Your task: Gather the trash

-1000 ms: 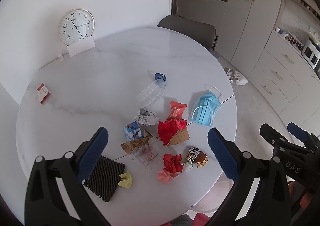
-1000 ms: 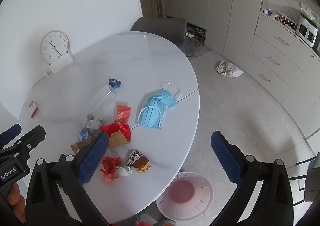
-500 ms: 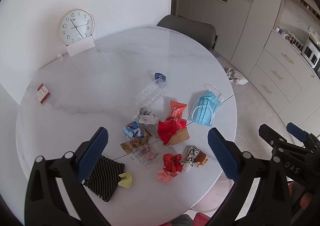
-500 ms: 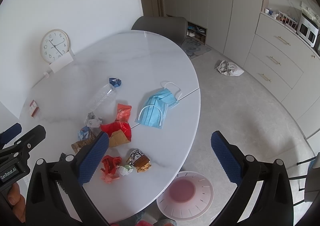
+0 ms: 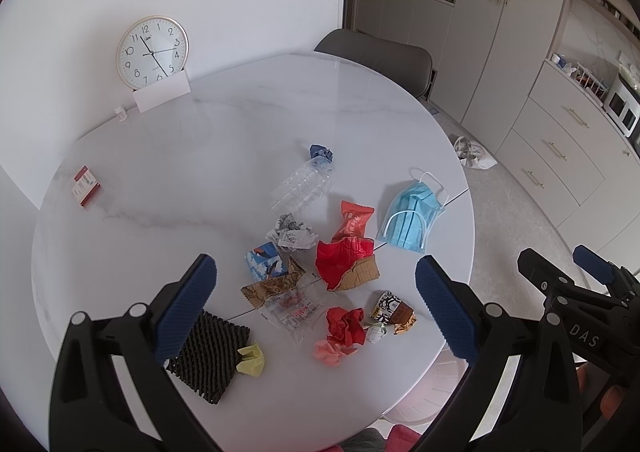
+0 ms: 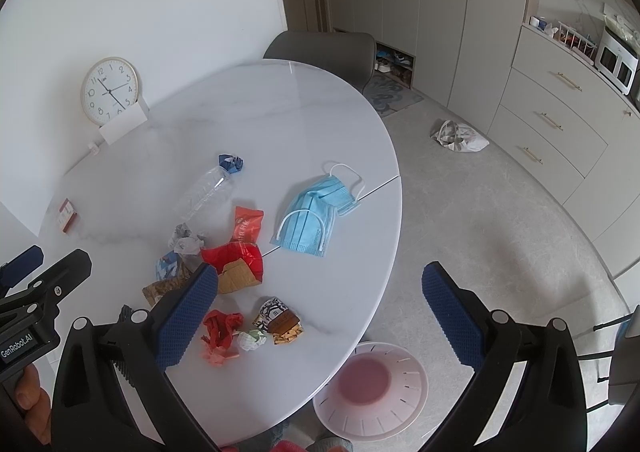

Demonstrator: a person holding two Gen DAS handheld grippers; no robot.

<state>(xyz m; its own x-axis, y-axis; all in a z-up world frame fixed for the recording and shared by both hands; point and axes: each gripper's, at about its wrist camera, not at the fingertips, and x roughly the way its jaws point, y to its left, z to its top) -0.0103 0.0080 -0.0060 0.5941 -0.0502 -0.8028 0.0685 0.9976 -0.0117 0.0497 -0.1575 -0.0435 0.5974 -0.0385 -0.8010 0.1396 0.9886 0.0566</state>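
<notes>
A round white marble table [image 5: 224,156] fills most of both views, with a grey chair [image 5: 376,52] at its far edge and a pale pink slotted bin [image 6: 372,392] on the floor under its near right rim. Above the table's near side, the left gripper [image 5: 316,304] and the right gripper [image 6: 320,312] both hang with their blue-padded fingers spread wide apart, holding nothing.

A wall clock [image 5: 152,51] leans at the far left of the table behind a white card [image 5: 162,95].

The trash lies scattered over the near right half of the tabletop. A blue face mask [image 5: 412,218] sits nearest the right rim, across the table's seam. Left of it a crushed clear plastic bottle [image 5: 300,188] lies on its side, touching a dark blue paper wad [image 5: 321,153] at its far end. A black ridged foam pad [image 5: 208,356] lies at the near left, with a yellow scrap [image 5: 251,359] against its right edge. In the middle are a torn red wrapper [image 5: 340,260] over brown cardboard, an orange snack packet [image 5: 354,220], a crumpled newspaper ball [image 5: 294,232], a blue patterned carton [image 5: 266,260], a brown foil wrapper [image 5: 272,286] and a clear plastic packet [image 5: 296,310]. Nearer lie a red paper wad [image 5: 346,326], a pink scrap [image 5: 330,350], a black-and-white candy wrapper [image 5: 394,310] and a small white-green wad [image 6: 251,339].

A small red box [image 5: 85,187] rests well apart at the far left.
</notes>
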